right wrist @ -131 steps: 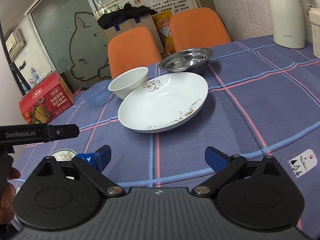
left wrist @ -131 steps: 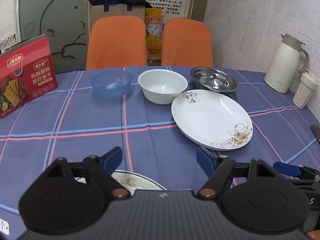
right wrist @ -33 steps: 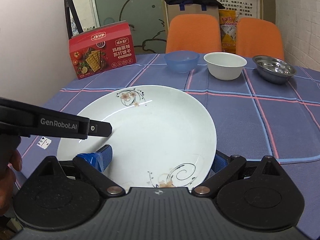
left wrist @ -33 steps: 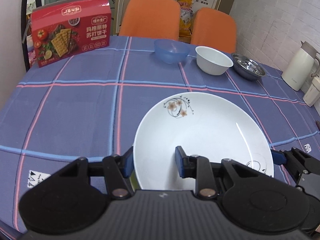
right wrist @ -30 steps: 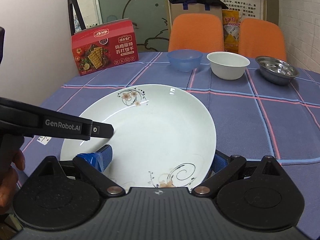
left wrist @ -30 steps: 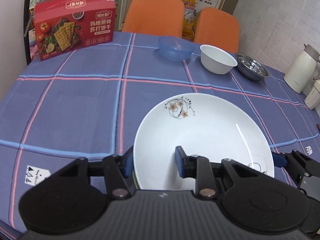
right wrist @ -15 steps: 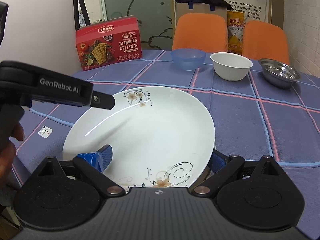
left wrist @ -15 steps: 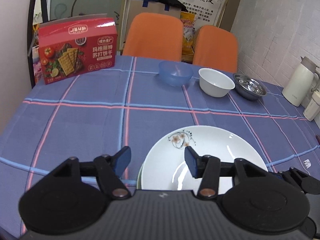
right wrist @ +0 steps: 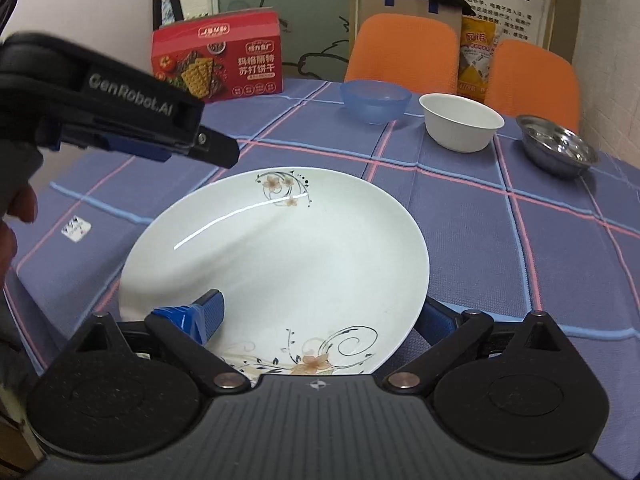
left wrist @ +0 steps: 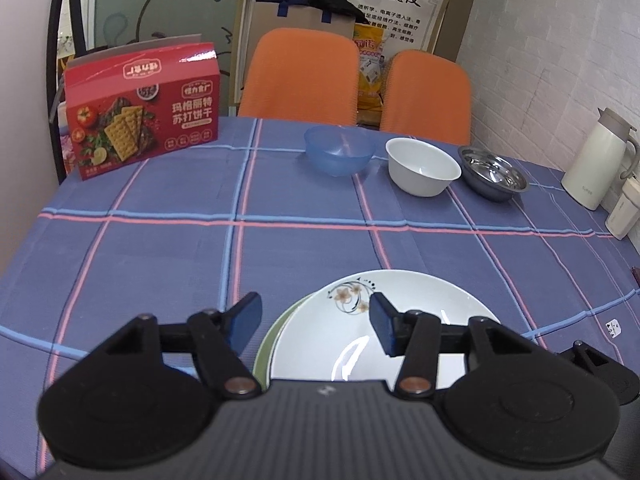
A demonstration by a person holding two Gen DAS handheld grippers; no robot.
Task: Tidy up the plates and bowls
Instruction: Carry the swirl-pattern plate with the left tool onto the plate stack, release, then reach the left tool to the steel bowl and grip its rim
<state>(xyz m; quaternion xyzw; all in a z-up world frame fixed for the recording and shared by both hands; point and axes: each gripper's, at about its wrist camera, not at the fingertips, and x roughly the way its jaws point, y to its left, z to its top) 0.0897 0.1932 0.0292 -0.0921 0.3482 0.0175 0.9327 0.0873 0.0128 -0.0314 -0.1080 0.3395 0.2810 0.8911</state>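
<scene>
Near my edge of the table, the white floral-rimmed plate (right wrist: pixel 280 256) sits stacked on a green-rimmed plate (left wrist: pixel 269 350).

Plates look gathered; left to sort, I judge, are the translucent blue plastic bowl (left wrist: pixel 339 151), the white ceramic bowl (left wrist: pixel 422 166) and the shiny steel bowl (left wrist: pixel 493 173), lined up at the far side of the blue checked tablecloth (left wrist: pixel 160 248). A second ago my left gripper (left wrist: pixel 316 320) pinched the white plate's rim; now it is lifted clear, jaws parted and empty. My right gripper (right wrist: pixel 320 316) has just been opening and straddles the near rim, pads apparently not pressing. Beyond stands a red cracker box (left wrist: pixel 140 116).
</scene>
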